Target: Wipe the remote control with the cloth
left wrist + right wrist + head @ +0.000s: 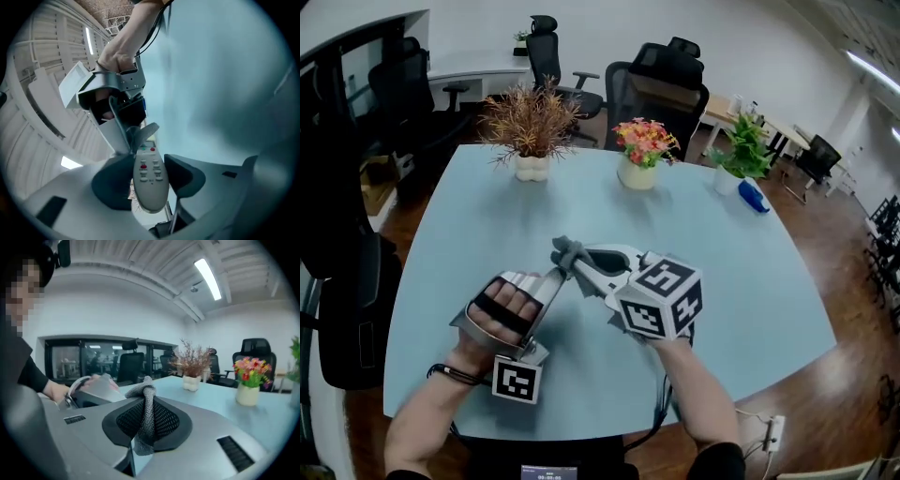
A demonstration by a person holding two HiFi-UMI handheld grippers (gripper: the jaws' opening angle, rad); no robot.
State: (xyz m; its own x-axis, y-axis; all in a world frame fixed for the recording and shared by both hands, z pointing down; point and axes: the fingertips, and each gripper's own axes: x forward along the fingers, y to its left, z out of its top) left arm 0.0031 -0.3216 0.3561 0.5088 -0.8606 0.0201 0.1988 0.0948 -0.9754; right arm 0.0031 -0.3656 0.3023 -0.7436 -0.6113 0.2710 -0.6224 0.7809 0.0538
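A white remote control (pixel 149 180) with red and grey buttons sits between the dark pads of my left gripper (pixel 149 171), which is shut on it. In the head view the left gripper (pixel 551 281) points up and right over the pale blue table (pixel 750 281), and the remote is hidden there. My right gripper (pixel 146 414) is shut on a grey knitted cloth (pixel 146 408). Seen from above, the right gripper (pixel 578 262) points left, and the cloth (pixel 566 251) bunches at its tip just above the left jaws. In the left gripper view the cloth (pixel 146 132) meets the remote's far end.
Three potted plants stand along the table's far side: a dry brown one (pixel 530 127), a pink-flowered one (pixel 643 150) and a green one (pixel 741 155). A blue object (pixel 754 197) lies beside the green plant. Black office chairs (pixel 661 89) stand behind the table.
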